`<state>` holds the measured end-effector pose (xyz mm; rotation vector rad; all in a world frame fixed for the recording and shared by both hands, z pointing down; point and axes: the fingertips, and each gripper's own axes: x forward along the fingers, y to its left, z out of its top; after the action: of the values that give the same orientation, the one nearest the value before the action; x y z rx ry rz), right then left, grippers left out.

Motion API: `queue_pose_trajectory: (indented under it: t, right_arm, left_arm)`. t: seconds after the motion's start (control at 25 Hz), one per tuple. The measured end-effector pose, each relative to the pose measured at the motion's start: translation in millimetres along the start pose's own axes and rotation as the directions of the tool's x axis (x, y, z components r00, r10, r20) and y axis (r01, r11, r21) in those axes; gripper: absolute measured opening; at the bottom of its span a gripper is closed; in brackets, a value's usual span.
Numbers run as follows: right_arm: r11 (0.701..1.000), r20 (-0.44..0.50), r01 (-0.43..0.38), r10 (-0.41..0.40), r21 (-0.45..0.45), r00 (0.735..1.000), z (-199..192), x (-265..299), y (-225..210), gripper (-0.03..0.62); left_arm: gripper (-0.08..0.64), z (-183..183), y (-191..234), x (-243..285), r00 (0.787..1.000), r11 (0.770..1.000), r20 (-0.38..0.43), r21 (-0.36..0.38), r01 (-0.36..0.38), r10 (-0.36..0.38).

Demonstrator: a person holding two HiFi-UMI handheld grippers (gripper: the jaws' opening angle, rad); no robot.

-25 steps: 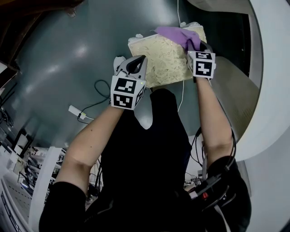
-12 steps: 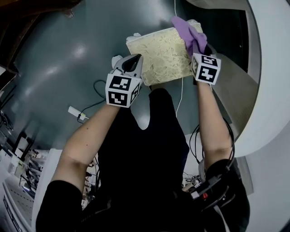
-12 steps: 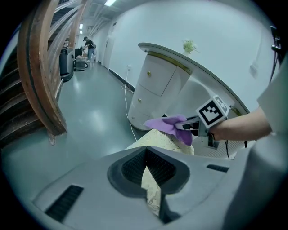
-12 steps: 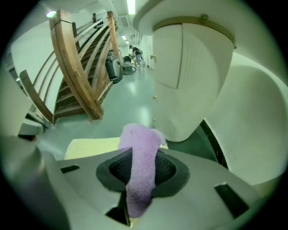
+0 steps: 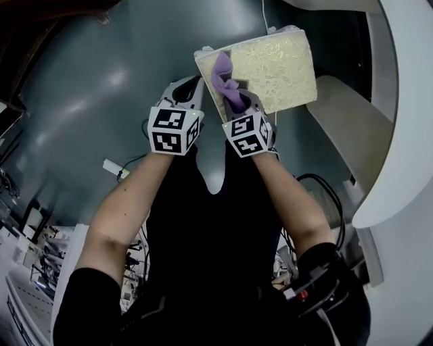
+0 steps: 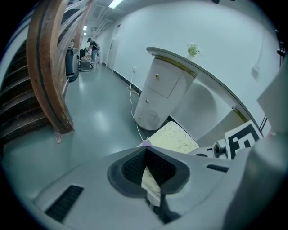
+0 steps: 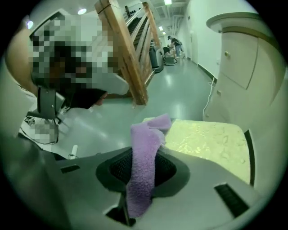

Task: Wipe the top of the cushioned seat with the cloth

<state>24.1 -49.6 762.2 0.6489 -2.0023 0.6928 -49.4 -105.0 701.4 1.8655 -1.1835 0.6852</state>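
The cushioned seat [image 5: 277, 64] has a cream patterned top and stands on the grey floor ahead of me; its top also shows in the right gripper view [image 7: 207, 139] and the left gripper view [image 6: 173, 138]. A purple cloth [image 5: 225, 80] hangs folded from my right gripper [image 5: 235, 101], which is shut on it at the seat's near left edge. The cloth [image 7: 145, 157] fills the jaws of my right gripper [image 7: 144, 150]. My left gripper [image 5: 195, 91] sits just left of the seat's corner. A pale cream strip [image 6: 150, 184], seemingly the seat's cover edge, is pinched in my left gripper [image 6: 146, 150].
A white drawer cabinet [image 6: 157, 96] stands behind the seat, with a curved white counter [image 5: 399, 101] to the right. A white cable [image 5: 264, 17] runs past the seat. A wooden staircase [image 7: 130, 54] rises at the left. A white plug block [image 5: 111, 165] and black cable lie on the floor.
My right gripper has dragged the purple cloth from the seat's far right corner across the top to its near left edge. The left gripper has stayed by the seat's corner.
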Motion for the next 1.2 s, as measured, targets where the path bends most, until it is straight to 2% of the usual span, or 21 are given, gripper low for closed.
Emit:
queue_pose_trajectory:
  t: [0.12, 0.24, 0.44, 0.68, 0.84, 1.04, 1.2]
  right_arm:
    - [0.998, -0.03, -0.044, 0.043, -0.043, 0.999, -6.7, 22.2, 14.6, 0.094]
    - [0.997, -0.037, -0.059, 0.057, -0.055, 0.998, -9.1, 32.1, 8.5, 0.094]
    - [0.998, -0.035, -0.008, 0.01, 0.057, 0.999, -13.3, 26.8, -26.9, 0.095]
    - [0.993, -0.032, 0.032, -0.029, 0.116, 0.999, -22.2, 14.0, -80.5, 0.095]
    - [0.981, -0.024, 0.079, -0.076, 0.177, 0.997, -29.4, 0.3, -116.9, 0.095]
    - [0.969, -0.028, 0.138, -0.135, 0.204, 0.99, -41.3, -16.6, -165.5, 0.095]
    - [0.966, -0.039, 0.176, -0.171, 0.192, 0.984, -52.9, -31.5, -196.3, 0.095]
  left_arm:
    - [-0.002, -11.8, 12.4, -5.2, 1.0, 1.0, -0.01, -0.008, -0.017, 0.017]
    - [-0.002, -26.9, 17.8, -6.8, 0.999, 1.0, -0.031, -0.002, -0.028, 0.028]
    - [-0.002, -39.5, 8.0, -3.0, 0.998, 1.0, -0.054, 0.013, -0.025, 0.026]
    - [-0.002, -19.3, -27.9, 11.4, 1.0, 0.999, -0.021, 0.049, 0.017, -0.016]
    - [-0.002, -9.7, -44.4, 19.8, 1.0, 0.999, -0.013, 0.042, 0.022, -0.021]
    - [-0.002, -6.4, -62.6, 27.9, 0.999, 0.998, -0.017, 0.054, 0.035, -0.034]
    - [-0.002, -4.1, -70.2, 28.1, 1.0, 0.998, -0.013, 0.054, 0.028, -0.027]
